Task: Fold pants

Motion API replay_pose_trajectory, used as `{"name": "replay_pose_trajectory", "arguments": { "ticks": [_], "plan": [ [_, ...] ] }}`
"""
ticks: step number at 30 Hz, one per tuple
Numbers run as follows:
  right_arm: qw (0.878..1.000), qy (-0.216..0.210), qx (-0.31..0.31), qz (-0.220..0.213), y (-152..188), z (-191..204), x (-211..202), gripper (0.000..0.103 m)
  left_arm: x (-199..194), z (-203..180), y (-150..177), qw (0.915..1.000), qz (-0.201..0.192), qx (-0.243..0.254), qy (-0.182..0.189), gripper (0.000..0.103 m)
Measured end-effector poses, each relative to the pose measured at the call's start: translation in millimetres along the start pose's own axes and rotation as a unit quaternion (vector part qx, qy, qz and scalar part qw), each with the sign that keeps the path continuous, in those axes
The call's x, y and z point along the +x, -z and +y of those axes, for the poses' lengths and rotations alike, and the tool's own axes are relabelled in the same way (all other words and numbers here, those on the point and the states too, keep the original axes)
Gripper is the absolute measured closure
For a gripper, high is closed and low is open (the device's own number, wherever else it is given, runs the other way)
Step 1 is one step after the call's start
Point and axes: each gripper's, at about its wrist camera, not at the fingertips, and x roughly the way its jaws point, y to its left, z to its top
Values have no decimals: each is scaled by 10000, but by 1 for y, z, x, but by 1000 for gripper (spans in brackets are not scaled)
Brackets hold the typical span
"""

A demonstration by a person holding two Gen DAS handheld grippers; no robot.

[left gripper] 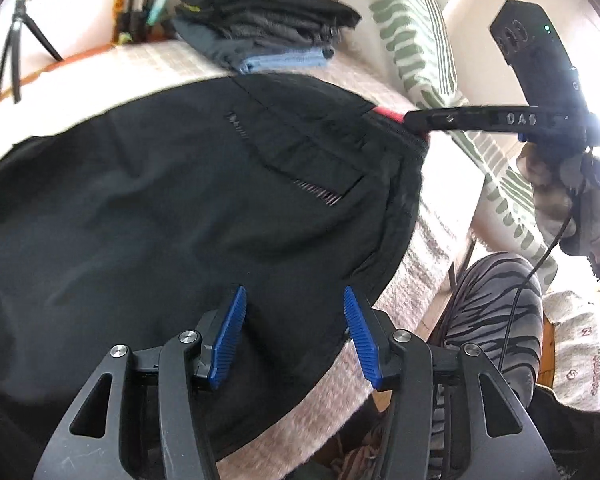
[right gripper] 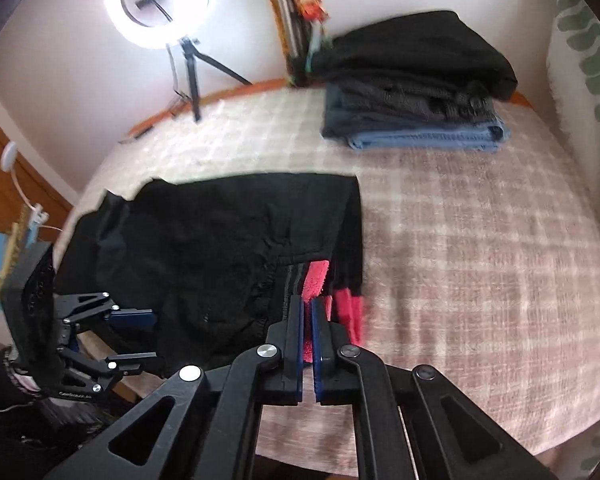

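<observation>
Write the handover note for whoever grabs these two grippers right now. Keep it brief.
Right gripper: shut on the red waistband edge of the black pants.
Left gripper: open, holding nothing, poised over the pants' near edge.
Pants lie spread on the checked blanket; how many folds are already in them cannot be told.
A stack of folded clothes sits at the far side of the bed.
Left: probably grip with the left, finish folding, then likely add them to the stack.

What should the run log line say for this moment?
left hand-held gripper: open over pants | right hand-held gripper: shut on waistband | fold: unfinished
</observation>
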Motion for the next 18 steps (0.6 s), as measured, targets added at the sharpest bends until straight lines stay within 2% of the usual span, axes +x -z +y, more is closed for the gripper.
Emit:
{"name": "replay_pose_trajectory", "arguments": {
  "ticks": [2, 4, 7, 9, 11, 15, 18],
  "plan": [
    [9996, 178, -60, 212, 4, -3, 18, 103, 10, -3, 0, 9999, 56, 91, -103, 53],
    [9988, 168, -141, 441, 8, -8, 33, 102, 12, -6, -1, 9998, 3, 152, -154, 53],
    [9986, -59, -268, 446, 4, -17, 37, 92, 13, -3, -3, 9999, -13, 106, -115, 53],
    [9994, -127, -308, 19, -6, -26, 30, 53, 14, -3, -4, 9999, -32, 99, -122, 53],
    [9981, -328, -272, -435, -20, -37, 30, 41, 15, -6, -3, 9998, -38, 126, -166, 53],
    [9972, -550, -143, -495, -47, -52, 62, 33, 16, -7, -4, 9995, -54, 186, -231, 53],
    [9963, -732, -194, -397, -62, -58, 90, 32, 16, -8, -4, 9995, -67, 176, -249, 53]
  ]
}}
